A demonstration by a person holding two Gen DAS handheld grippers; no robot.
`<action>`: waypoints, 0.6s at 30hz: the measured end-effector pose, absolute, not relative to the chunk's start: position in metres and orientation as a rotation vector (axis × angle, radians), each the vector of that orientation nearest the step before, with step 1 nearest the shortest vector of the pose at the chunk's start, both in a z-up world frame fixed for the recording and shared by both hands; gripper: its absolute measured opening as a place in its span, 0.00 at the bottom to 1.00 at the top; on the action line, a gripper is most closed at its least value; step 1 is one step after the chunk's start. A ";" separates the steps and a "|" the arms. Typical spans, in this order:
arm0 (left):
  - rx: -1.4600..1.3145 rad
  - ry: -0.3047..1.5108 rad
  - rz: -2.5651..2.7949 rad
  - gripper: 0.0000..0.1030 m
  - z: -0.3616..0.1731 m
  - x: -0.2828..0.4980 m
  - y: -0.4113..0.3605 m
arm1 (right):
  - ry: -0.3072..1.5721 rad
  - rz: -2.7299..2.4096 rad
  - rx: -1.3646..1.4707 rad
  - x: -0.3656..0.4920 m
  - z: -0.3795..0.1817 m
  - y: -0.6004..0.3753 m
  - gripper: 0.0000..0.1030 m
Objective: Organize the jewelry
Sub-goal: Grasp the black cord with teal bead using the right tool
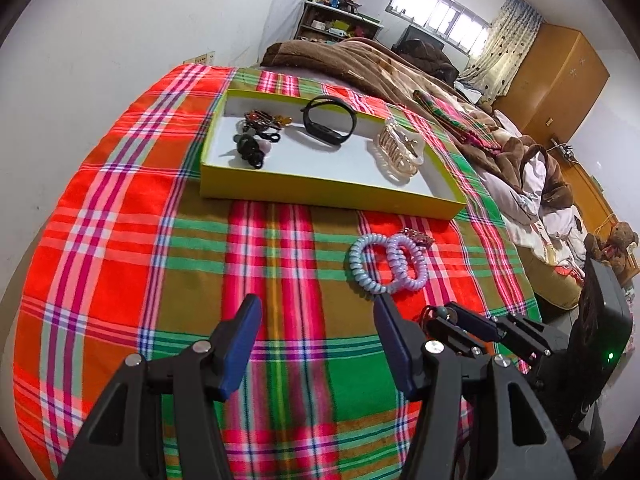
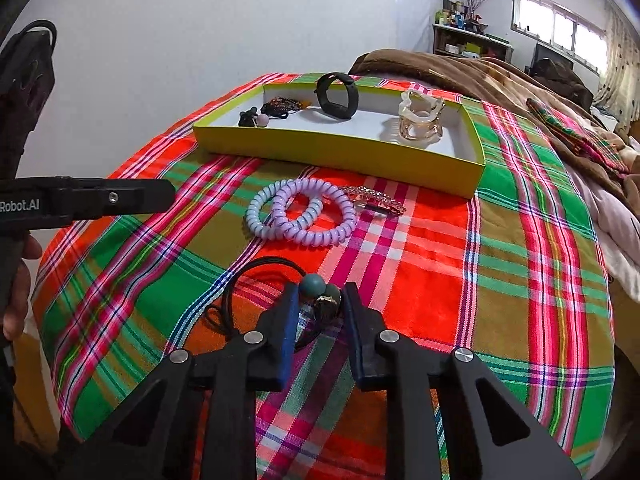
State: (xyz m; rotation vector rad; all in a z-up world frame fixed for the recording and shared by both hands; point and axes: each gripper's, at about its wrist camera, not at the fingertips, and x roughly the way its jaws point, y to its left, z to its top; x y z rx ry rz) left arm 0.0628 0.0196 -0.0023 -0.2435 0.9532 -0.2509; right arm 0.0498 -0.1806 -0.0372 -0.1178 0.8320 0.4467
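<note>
A yellow tray [image 1: 320,194] [image 2: 320,152] sits on the plaid cloth. It holds a black wristband [image 1: 330,120] [image 2: 338,96], a clear hair claw [image 1: 400,148] [image 2: 420,120] and dark beaded ties [image 1: 256,136] [image 2: 272,110]. Two spiral hair ties [image 1: 384,264] [image 2: 304,212] and a sparkly clip [image 2: 374,200] lie on the cloth in front of the tray. My right gripper [image 2: 320,304] is shut on a black hair tie with green beads [image 2: 314,286]. My left gripper [image 1: 316,316] is open and empty, left of the right gripper.
The plaid cloth [image 1: 120,200] covers a bed against a white wall. Brown blankets [image 1: 360,56] and bedding lie further along the bed. A wooden wardrobe [image 1: 560,80] and a shelf [image 1: 336,24] stand at the far end.
</note>
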 end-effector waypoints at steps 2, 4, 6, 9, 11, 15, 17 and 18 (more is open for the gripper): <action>-0.236 0.961 -0.266 0.59 -0.002 0.065 0.014 | 0.823 0.446 -0.112 0.049 -0.036 -0.183 0.17; -0.231 0.962 -0.287 0.59 -0.002 0.067 0.007 | 0.808 0.439 -0.109 0.048 -0.034 -0.186 0.17; -0.236 0.966 -0.306 0.59 -0.001 0.070 0.002 | 0.800 0.433 -0.089 0.047 -0.032 -0.192 0.17; -0.231 0.969 -0.328 0.59 0.000 0.076 -0.008 | 0.790 0.419 -0.064 0.047 -0.030 -0.202 0.17; -0.228 0.974 -0.342 0.59 -0.001 0.081 -0.015 | 0.785 0.406 -0.047 0.047 -0.028 -0.210 0.17; -0.208 0.994 -0.345 0.58 -0.003 0.091 -0.029 | 0.775 0.380 -0.020 0.045 -0.026 -0.225 0.17; -0.158 0.993 -0.334 0.58 -0.005 0.094 -0.038 | 0.767 0.369 -0.006 0.045 -0.023 -0.233 0.17; -0.146 0.991 -0.333 0.58 -0.005 0.095 -0.042 | 0.765 0.363 -0.002 0.044 -0.023 -0.236 0.17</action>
